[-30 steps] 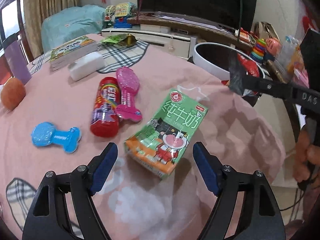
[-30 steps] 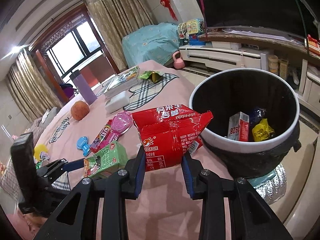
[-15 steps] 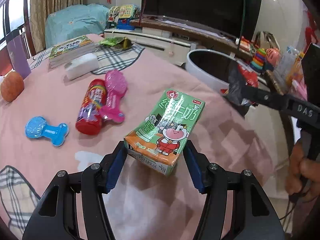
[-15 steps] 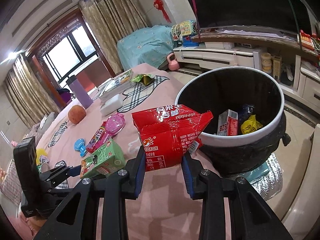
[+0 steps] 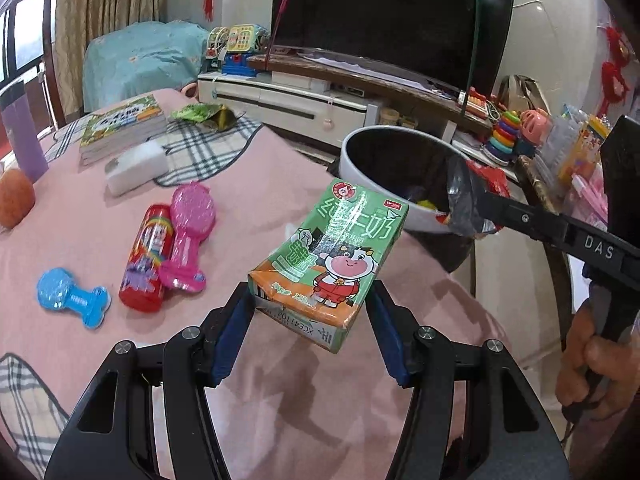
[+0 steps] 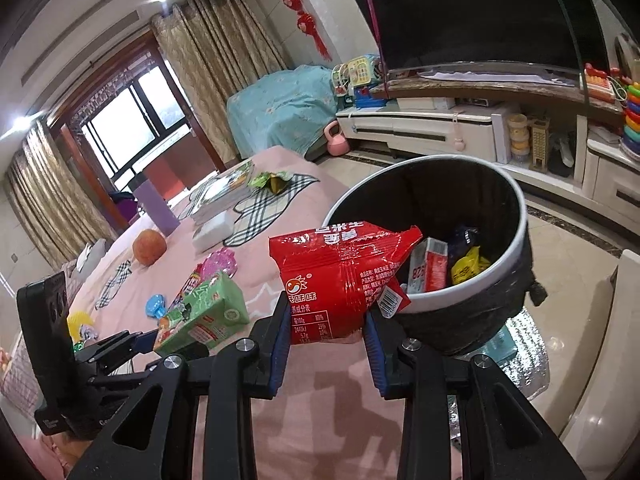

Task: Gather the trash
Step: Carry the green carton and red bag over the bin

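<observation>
1. The left gripper (image 5: 312,312) is held clear above the surface, its blue pads (image 5: 232,320) pressed against a held carton's sides.
2. The right gripper (image 6: 326,328) is clamped on a bag, held level and pointing forward.

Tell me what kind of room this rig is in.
Most likely a home living room: a big television on a low media cabinet, curtained windows, children's toys on the cabinet, and a pink-clothed table beside a trash bin.

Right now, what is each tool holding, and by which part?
The left tool grips the green milk carton by its bottom end. The right tool pinches the red snack bag at its lower edge, beside the trash bin.
</observation>
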A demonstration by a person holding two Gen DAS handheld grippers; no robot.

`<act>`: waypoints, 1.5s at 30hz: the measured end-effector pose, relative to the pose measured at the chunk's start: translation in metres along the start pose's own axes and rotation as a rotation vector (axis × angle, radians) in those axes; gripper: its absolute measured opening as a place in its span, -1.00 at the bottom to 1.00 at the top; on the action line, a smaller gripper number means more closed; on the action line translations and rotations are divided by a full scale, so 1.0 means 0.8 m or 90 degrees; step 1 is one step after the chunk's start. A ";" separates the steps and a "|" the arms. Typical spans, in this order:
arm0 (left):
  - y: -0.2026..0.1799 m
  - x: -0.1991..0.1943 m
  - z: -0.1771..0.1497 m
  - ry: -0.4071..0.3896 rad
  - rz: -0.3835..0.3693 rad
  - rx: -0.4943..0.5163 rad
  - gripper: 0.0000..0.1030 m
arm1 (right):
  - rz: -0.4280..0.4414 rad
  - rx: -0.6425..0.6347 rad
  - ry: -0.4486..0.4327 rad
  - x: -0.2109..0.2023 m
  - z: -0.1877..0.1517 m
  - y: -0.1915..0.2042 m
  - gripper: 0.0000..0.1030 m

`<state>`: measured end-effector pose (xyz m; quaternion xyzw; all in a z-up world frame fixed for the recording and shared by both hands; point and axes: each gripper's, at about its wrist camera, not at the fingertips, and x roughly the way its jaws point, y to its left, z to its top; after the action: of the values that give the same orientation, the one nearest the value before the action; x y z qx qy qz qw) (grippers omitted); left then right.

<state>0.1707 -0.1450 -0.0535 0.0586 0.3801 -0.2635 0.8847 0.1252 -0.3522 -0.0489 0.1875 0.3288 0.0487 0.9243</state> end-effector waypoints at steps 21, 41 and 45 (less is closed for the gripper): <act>-0.066 0.034 0.070 -0.020 -0.011 0.043 0.12 | -0.033 0.035 -0.044 -0.012 0.045 -0.060 -0.35; -0.086 0.085 0.098 0.016 0.010 0.061 0.13 | -0.039 0.033 -0.013 0.017 0.062 -0.085 -0.35; -0.091 0.092 0.102 0.020 0.011 0.066 0.13 | -0.042 0.033 -0.004 0.023 0.063 -0.090 -0.35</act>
<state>0.2280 -0.2629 -0.0412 0.1121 0.3791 -0.2741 0.8767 0.1682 -0.4305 -0.0510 0.2008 0.3328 0.0088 0.9213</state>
